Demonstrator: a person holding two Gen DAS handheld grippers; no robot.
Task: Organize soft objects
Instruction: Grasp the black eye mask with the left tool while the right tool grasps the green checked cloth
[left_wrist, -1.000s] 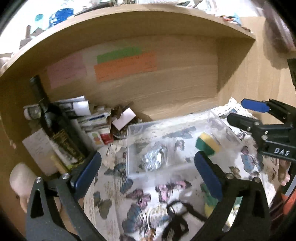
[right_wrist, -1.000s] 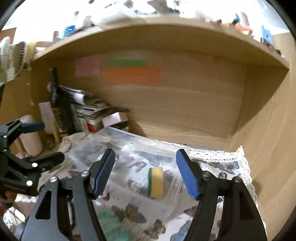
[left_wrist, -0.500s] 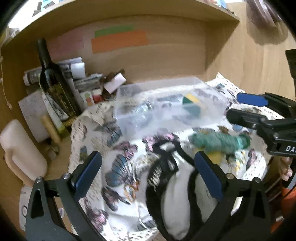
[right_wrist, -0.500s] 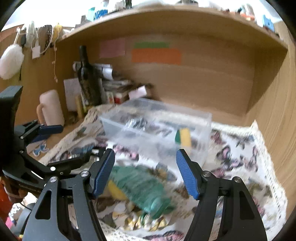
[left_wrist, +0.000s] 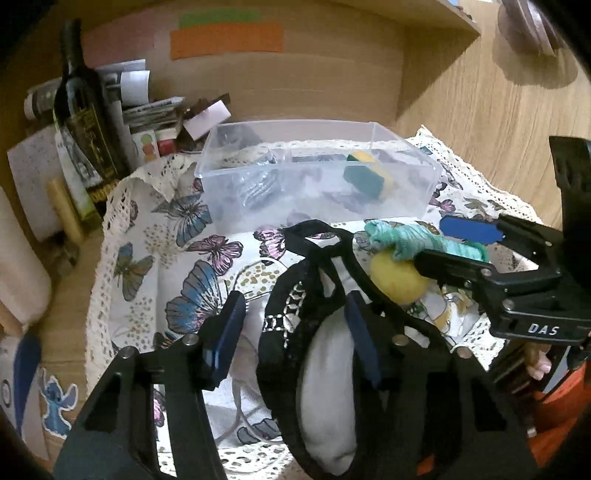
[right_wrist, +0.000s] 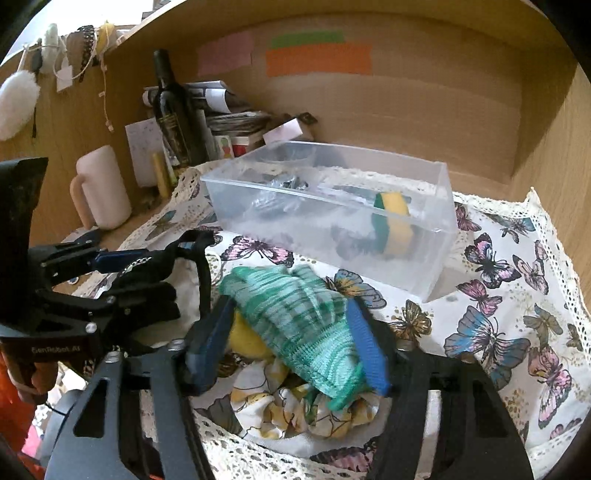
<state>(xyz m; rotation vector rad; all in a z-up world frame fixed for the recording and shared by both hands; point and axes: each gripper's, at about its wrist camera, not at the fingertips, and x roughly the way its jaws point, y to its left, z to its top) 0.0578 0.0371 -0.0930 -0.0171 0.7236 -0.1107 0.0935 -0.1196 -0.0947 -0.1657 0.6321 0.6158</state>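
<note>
We straddle green knit cloth (right_wrist: 295, 325) with right gripper (right_wrist: 286, 347), fingers spread, not clenched; cloth lies before clear bin (right_wrist: 332, 218). Soft, light, compressible: pinch mid-bundle. Left gripper (left_wrist: 295, 332) spread over black-trimmed pouch (left_wrist: 321, 354).

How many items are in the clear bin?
2 visible: a green-and-yellow sponge toward the right end of the clear bin, and a crumpled silvery item toward its left-back. The hazy walls may hide more.
</note>
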